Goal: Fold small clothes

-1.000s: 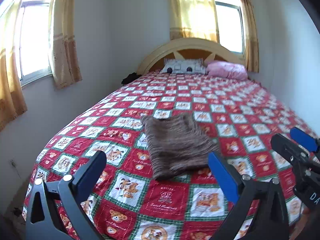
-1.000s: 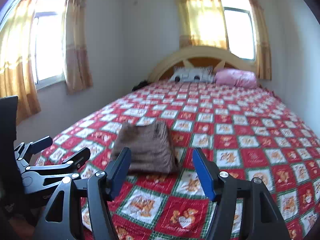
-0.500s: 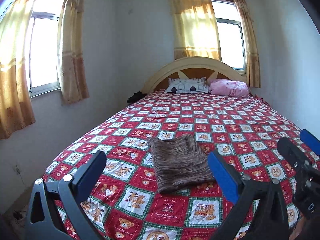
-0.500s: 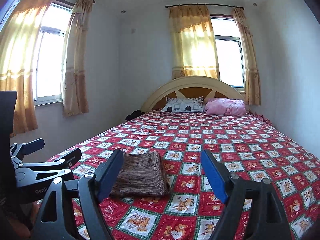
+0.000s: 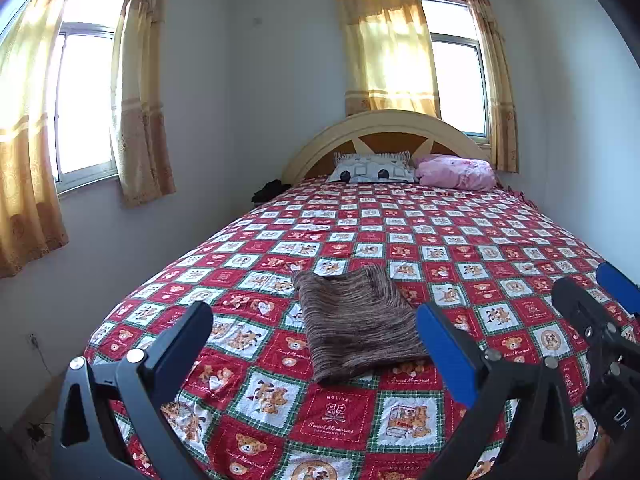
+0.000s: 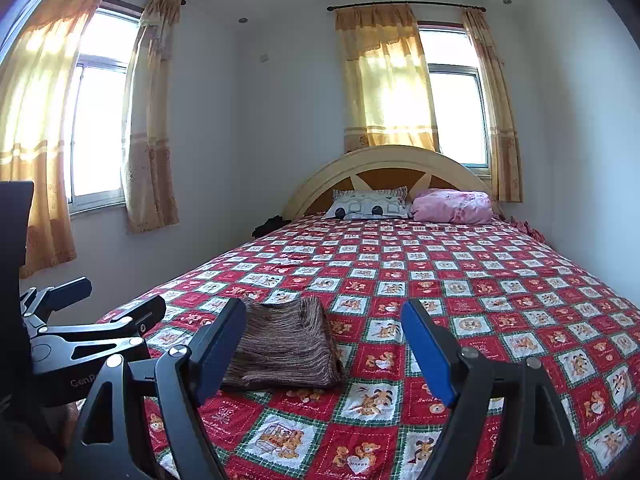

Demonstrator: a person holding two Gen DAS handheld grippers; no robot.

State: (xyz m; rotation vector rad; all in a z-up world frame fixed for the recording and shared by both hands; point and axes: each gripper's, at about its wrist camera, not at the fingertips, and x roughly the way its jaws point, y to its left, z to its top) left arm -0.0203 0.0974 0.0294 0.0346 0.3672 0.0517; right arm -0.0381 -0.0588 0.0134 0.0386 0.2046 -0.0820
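Observation:
A folded brown striped knit garment (image 5: 354,326) lies flat on the red patterned bedspread (image 5: 460,248), near the foot of the bed. It also shows in the right wrist view (image 6: 284,346). My left gripper (image 5: 316,342) is open and empty, held back from the bed's foot with the garment between its fingers in view. My right gripper (image 6: 324,346) is open and empty, level with it; the garment sits just inside its left finger. Each gripper shows at the edge of the other's view.
Two pillows, a patterned one (image 5: 370,168) and a pink one (image 5: 456,172), lie by the headboard (image 5: 384,128). A dark item (image 5: 270,190) sits at the bed's far left corner. Walls and curtained windows stand to the left and behind.
Both grippers have pulled back from the bed and tilted up, so the garment looks smaller and farther and more of the room shows. The garment has not moved.

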